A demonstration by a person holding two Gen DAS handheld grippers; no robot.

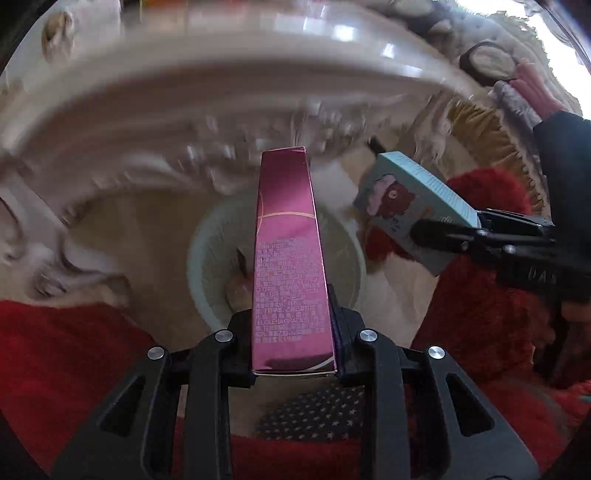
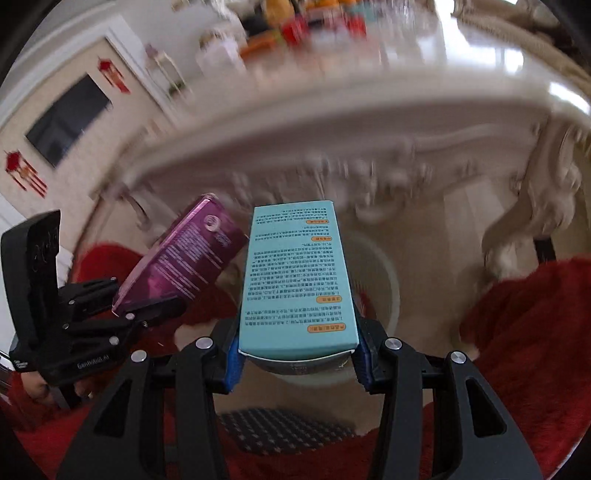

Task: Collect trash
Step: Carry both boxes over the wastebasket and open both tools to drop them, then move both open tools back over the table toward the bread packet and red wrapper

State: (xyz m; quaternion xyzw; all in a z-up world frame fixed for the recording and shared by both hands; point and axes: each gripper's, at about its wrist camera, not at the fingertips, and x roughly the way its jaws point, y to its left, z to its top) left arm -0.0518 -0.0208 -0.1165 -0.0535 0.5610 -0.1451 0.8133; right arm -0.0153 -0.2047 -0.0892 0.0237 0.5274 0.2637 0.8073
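My left gripper (image 1: 294,347) is shut on a long shiny pink box (image 1: 288,258), held above a white round bin (image 1: 207,280) on the floor. My right gripper (image 2: 299,354) is shut on a light blue box (image 2: 295,280) with printed text, also over the bin (image 2: 384,291). In the left wrist view the blue box (image 1: 402,206) and the right gripper (image 1: 458,236) sit to the right. In the right wrist view the pink box (image 2: 184,262) and the left gripper (image 2: 147,310) sit to the left. The two boxes are close together but apart.
An ornate white table (image 1: 221,110) with carved legs curves just behind the bin; it also shows in the right wrist view (image 2: 369,122). Red fluffy fabric (image 1: 55,350) lies on both sides. A dark star-patterned item (image 1: 317,413) lies below. Blurred colourful items (image 2: 295,26) stand on the tabletop.
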